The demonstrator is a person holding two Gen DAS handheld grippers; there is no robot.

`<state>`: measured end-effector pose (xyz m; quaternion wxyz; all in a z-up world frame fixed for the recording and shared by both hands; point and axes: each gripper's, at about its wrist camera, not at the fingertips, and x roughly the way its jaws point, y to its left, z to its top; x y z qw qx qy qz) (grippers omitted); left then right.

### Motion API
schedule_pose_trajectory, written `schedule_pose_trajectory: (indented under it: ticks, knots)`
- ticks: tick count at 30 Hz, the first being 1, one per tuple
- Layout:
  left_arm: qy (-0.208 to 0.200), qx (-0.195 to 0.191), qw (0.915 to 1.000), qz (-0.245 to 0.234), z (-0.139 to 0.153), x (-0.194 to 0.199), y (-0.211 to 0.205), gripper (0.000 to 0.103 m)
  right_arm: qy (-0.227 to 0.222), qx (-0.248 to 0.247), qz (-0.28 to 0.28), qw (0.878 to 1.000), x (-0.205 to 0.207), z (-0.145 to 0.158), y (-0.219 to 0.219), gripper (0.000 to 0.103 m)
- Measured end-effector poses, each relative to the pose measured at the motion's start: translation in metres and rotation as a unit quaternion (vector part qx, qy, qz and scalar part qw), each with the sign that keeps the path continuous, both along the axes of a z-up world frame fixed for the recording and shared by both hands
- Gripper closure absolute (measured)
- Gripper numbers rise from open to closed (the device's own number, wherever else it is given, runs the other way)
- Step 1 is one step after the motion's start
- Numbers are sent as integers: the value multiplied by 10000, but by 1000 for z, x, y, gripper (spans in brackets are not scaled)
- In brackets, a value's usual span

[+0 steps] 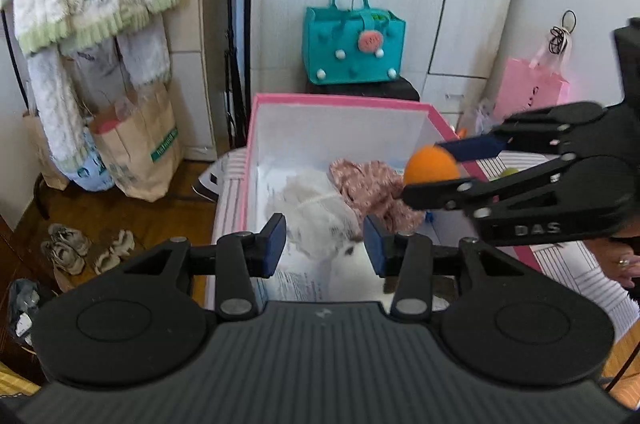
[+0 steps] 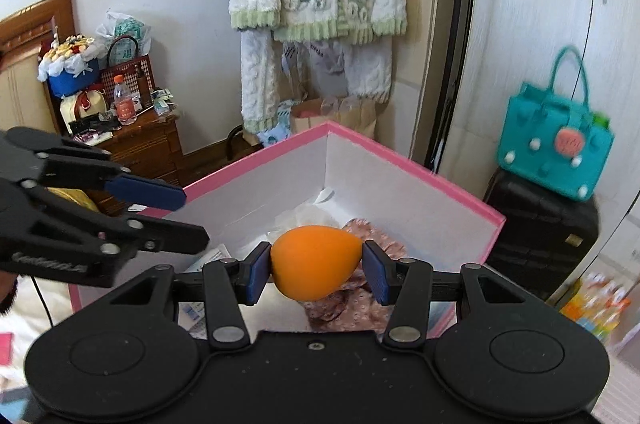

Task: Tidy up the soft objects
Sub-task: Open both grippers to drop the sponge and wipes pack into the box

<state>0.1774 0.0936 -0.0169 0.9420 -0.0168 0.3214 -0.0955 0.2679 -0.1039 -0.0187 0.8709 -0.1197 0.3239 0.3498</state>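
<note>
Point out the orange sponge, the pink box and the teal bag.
orange sponge (image 2: 314, 261), right wrist view, middle of its body
pink box (image 1: 340, 101), left wrist view, far rim
teal bag (image 1: 354, 52), left wrist view, front panel

1. A bed (image 1: 230, 184) with a striped cover carries an open box (image 1: 340, 102) with pink rims and white walls.
2. In the box lie a white cloth (image 1: 316, 212), a floral cloth (image 1: 372, 184) and printed paper (image 1: 304, 280).
3. The wooden floor (image 1: 132, 216) beside the bed bears shoes (image 1: 66, 244), paper bags (image 1: 136, 148) and a black suitcase (image 2: 540, 236).
4. A teal bag (image 1: 354, 44) stands on the suitcase.
</note>
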Motion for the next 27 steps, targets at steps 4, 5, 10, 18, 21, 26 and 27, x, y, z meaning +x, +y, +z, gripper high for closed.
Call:
schedule_pose_trajectory:
  ticks: [4, 5, 10, 18, 21, 26, 27]
  knots:
    - [-2, -44, 10000, 24, 2, 0, 1, 61, 355, 35, -78, 9993, 12, -7, 8, 42]
    - [35, -79, 10000, 22, 2, 0, 1, 61, 351, 47, -159, 9992, 13, -8, 8, 38]
    - [170, -156, 9997, -38, 0, -1, 3, 57, 315, 193, -378, 9986, 4, 1, -5, 35]
    - [164, -41, 9998, -121, 6, -17, 0, 50, 49, 24, -428, 9991, -38, 21, -16, 29]
    - [134, 30, 9997, -179, 11, -27, -5, 47, 93, 52, -423, 9990, -51, 27, -20, 29]
    - [176, 95, 9994, -300, 21, -43, -10, 43, 141, 254, -210, 9994, -74, 38, -28, 28]
    - [173, 93, 9993, -327, 24, -46, -11, 42, 127, 309, -159, 9993, -79, 42, -31, 28]
